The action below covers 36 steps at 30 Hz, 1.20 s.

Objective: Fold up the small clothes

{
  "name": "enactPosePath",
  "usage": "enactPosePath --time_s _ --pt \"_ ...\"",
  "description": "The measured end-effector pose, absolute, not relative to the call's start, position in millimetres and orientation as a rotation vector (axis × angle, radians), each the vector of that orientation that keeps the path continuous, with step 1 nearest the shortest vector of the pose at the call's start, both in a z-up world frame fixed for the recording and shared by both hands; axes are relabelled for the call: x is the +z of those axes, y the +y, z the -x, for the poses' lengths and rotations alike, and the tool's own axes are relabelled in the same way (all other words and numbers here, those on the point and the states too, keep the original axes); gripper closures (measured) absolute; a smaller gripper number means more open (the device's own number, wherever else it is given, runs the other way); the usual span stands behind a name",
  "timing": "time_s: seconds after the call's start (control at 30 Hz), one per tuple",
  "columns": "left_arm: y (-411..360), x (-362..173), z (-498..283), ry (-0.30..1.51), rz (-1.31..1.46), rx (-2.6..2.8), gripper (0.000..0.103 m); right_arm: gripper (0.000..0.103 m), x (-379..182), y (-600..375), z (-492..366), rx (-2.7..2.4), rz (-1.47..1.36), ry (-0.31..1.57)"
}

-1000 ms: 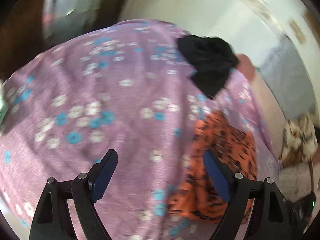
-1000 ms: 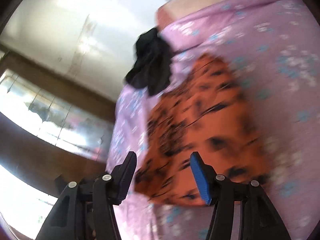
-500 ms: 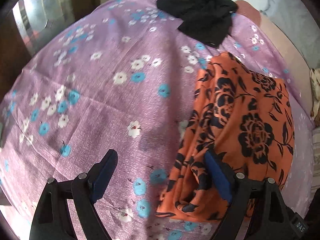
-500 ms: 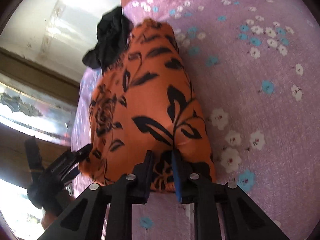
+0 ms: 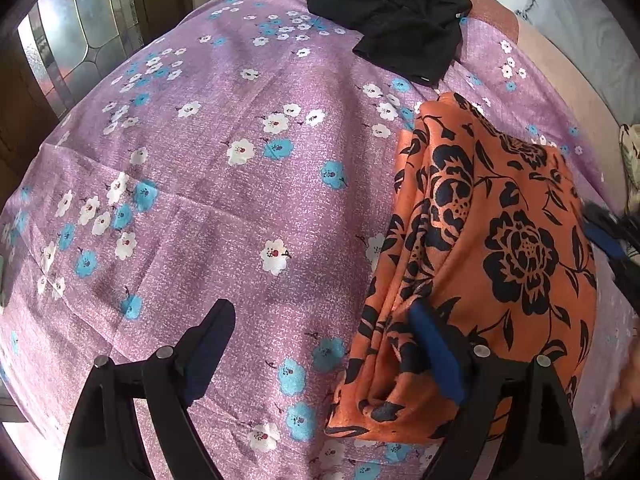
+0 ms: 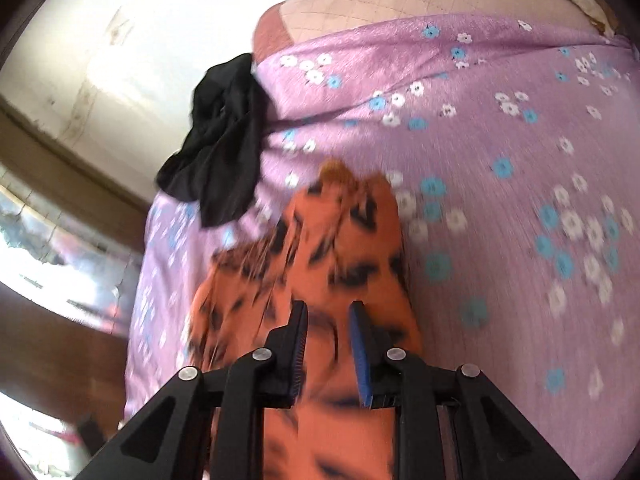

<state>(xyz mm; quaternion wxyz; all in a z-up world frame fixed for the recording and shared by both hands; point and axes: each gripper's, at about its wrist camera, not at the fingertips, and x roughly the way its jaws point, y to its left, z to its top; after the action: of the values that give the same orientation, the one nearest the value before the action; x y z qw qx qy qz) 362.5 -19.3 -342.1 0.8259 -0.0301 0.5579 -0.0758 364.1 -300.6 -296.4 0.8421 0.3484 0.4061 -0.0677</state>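
Orange floral garment (image 5: 492, 248) lies on the purple flowered bedsheet (image 5: 224, 184), its near edge under the left claw's (image 5: 324, 344) right finger, that claw spread wide over bare sheet. Right claw (image 6: 329, 344) is opening, narrow gap, orange cloth bunched between its pads. Two garments here: one orange, one black garment (image 5: 396, 20) lying beyond it.
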Motion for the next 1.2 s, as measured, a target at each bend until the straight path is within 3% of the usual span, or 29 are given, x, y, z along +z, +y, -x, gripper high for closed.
enactPosePath --time_s 0.2,0.27,0.3,0.5,0.87,1.2 --pt "-21 -344 -366 1.201 0.064 -0.162 0.011 0.083 -341 -305 -405 -0.204 -0.703 0.936" --pt "-21 -344 -367 1.205 0.067 -0.158 0.011 0.083 -334 -303 -408 -0.218 -0.692 0.952" --pt "-20 -344 -367 1.207 0.071 -0.158 0.011 0.078 -327 -301 -409 -0.221 -0.679 0.96" --pt "-19 -344 -364 1.204 0.081 -0.153 0.011 0.079 -294 -260 -422 -0.01 -0.652 0.906" --pt "-20 -343 -364 1.205 0.071 -0.153 0.01 0.08 -334 -213 -467 0.008 -0.609 1.018" --pt "-26 -341 -361 1.17 0.016 -0.111 0.009 0.078 -297 -238 -404 0.067 -0.656 0.955"
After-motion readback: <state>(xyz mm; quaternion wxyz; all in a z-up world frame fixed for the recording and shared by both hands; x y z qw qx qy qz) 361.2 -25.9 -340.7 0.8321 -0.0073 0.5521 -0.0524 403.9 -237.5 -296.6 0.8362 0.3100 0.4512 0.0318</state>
